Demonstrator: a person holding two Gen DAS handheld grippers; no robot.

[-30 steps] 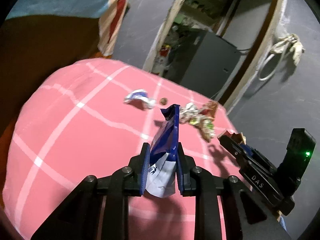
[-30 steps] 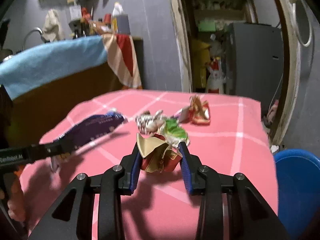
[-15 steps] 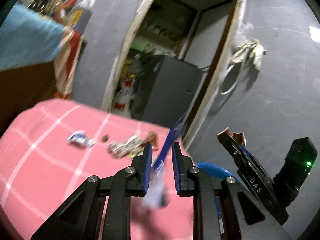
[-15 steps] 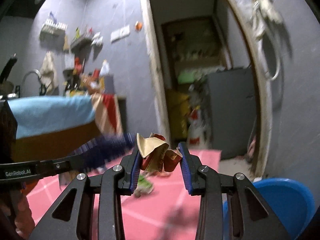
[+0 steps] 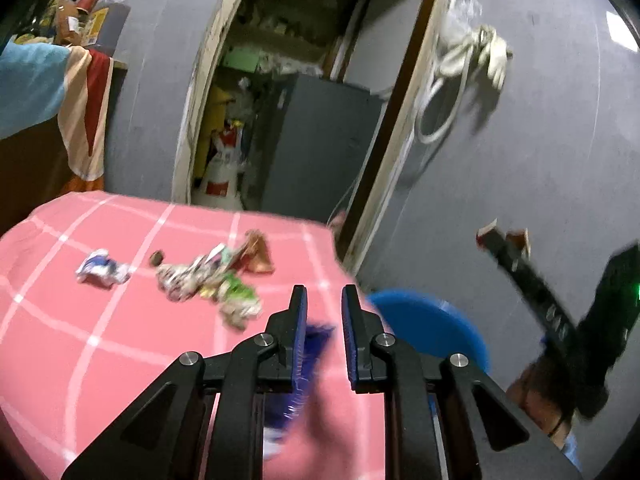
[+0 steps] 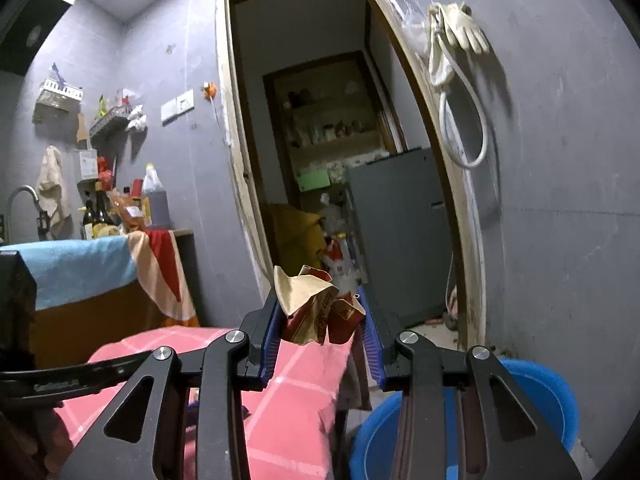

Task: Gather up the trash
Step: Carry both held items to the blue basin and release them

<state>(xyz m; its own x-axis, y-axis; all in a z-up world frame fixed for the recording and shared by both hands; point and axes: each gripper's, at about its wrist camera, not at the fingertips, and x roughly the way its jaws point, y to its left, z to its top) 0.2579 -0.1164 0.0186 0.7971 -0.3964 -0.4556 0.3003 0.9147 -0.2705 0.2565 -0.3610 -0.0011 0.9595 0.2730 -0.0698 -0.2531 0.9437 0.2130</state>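
Both tongs have lifted off the pink surface toward the blue tub — left tongs, just closing, pinch a blurred blue wrapper left of it; right tongs clamp a crumpled red-and-tan wrapper above it.

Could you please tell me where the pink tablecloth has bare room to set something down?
The pink tablecloth is bare in its near left part, this side of the blue-white wrapper. The wrapper pile crowds the middle toward the far edge.
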